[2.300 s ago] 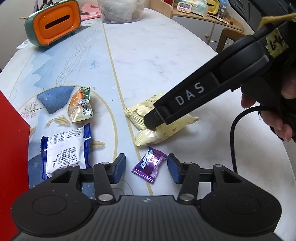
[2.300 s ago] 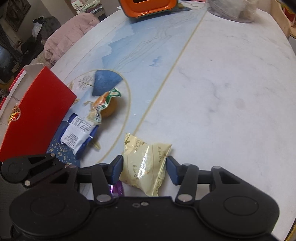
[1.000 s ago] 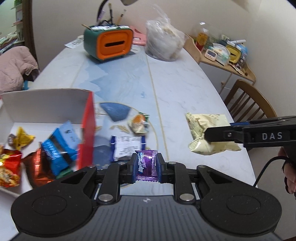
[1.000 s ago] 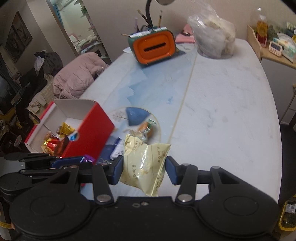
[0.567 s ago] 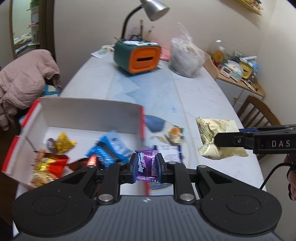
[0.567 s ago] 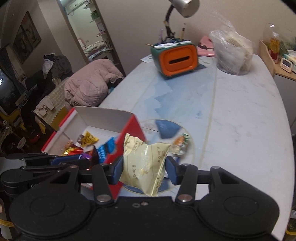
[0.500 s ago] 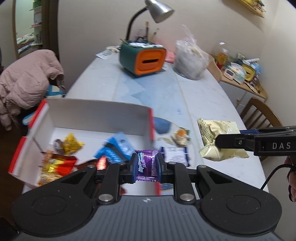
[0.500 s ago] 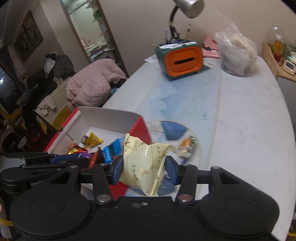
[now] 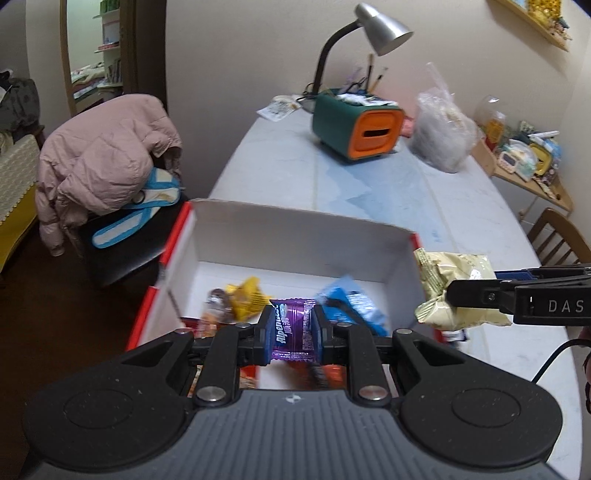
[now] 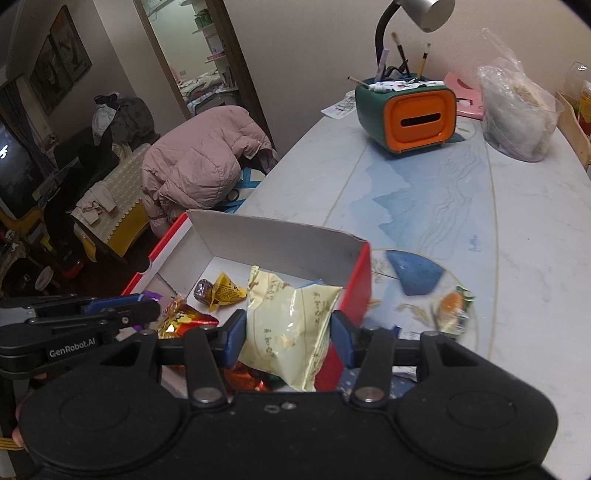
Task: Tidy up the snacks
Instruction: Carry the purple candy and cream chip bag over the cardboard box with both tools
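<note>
The pale marbled table (image 10: 517,229) carries everything, and the red box (image 9: 369,254), open-topped with a white inside, sits at its near left edge as the landmark. Well beyond the box, toward the far end of the table, stand a green-and-orange organizer (image 10: 406,114), a desk lamp (image 9: 373,26) behind it, and a clear plastic bag (image 10: 517,107) to its right. Off the table, left of the box, a pink jacket (image 9: 99,166) lies over a chair. Inside the box lie loose snacks, among them a yellow wrapped candy (image 10: 225,290) and a blue packet (image 9: 354,306). Just right of the box, on the table, sits a small orange-and-green snack (image 10: 452,308). The right gripper (image 10: 288,334) pinches a pale yellow snack bag (image 10: 291,328) by its sides, held above the box's right wall. The left gripper (image 9: 293,330) is clamped on a purple candy (image 9: 293,330), held over the box's interior above the near side.
</note>
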### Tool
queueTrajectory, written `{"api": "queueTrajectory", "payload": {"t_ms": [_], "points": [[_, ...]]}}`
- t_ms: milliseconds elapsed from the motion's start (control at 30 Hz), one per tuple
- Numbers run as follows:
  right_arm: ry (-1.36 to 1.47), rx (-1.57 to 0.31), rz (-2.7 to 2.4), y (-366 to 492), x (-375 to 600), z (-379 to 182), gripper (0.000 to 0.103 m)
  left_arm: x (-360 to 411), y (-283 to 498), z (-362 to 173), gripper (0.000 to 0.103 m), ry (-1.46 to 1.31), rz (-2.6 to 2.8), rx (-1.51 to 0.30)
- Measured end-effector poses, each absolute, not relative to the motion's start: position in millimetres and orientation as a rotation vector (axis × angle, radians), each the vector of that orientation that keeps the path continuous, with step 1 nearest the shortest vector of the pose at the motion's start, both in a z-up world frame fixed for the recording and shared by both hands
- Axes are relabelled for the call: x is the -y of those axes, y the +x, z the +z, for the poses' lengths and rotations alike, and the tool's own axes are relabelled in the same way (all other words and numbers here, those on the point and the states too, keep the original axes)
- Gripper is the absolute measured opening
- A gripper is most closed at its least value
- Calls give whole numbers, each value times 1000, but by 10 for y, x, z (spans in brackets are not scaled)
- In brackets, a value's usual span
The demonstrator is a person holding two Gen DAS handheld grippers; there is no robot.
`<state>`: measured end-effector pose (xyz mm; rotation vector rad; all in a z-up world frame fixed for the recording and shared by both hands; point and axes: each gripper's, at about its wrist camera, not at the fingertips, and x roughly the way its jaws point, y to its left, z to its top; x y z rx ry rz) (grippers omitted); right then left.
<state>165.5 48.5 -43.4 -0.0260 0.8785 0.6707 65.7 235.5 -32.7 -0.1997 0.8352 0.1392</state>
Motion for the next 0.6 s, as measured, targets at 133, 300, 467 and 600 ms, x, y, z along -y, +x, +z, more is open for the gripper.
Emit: {"api": "queueTrajectory", "payload": {"t_ms": [133, 300, 467, 600], "points": [[-32, -897, 647, 1739, -700, -551, 49, -2608, 746, -438, 20, -202, 160, -866], [-40, -921, 621, 1851, -932, -685, 49, -2858, 889, -555, 20, -211, 169, -899], [-59, -945, 605, 1983, -1146, -813, 49, -2935, 1026, -643, 20, -182, 155, -919], [-90, -959, 599, 2063, -1293, -907, 49, -2939, 1126, -727, 20, -154, 134, -940]]}}
